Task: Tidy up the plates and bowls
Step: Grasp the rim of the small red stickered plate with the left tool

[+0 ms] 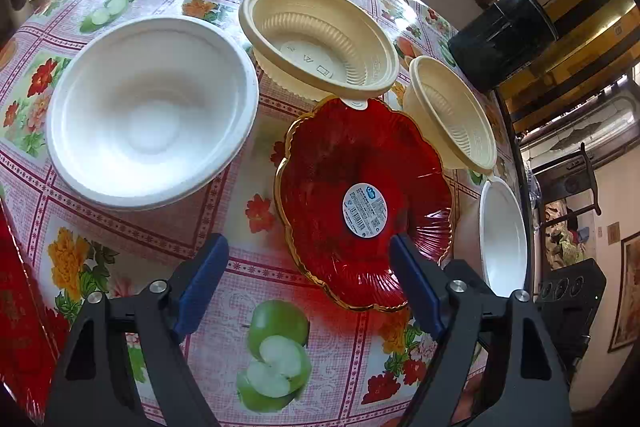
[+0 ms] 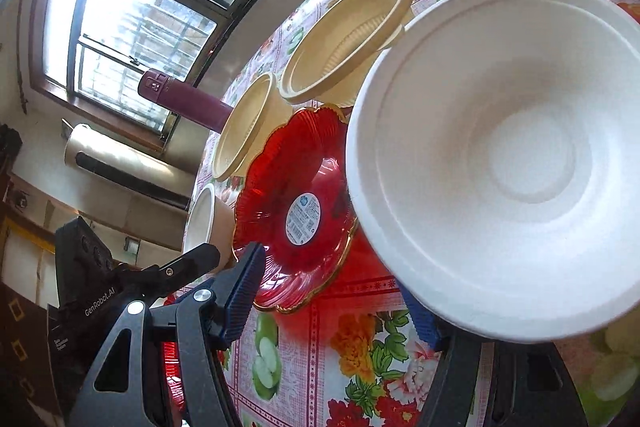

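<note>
Bowls and a red plate (image 1: 360,195) sit close together on the flowered worktop (image 1: 208,235). Left claw (image 1: 308,267) hangs spread just above the plate's near rim; right claw (image 2: 336,291) is spread around the big white bowl's (image 2: 500,155) near rim, not visibly pinching. Best slide one finger under the rim, then squeeze gently. The plate's round barcode sticker is unreadable; "GenRobot.AI" marks the other claw's body.
</note>
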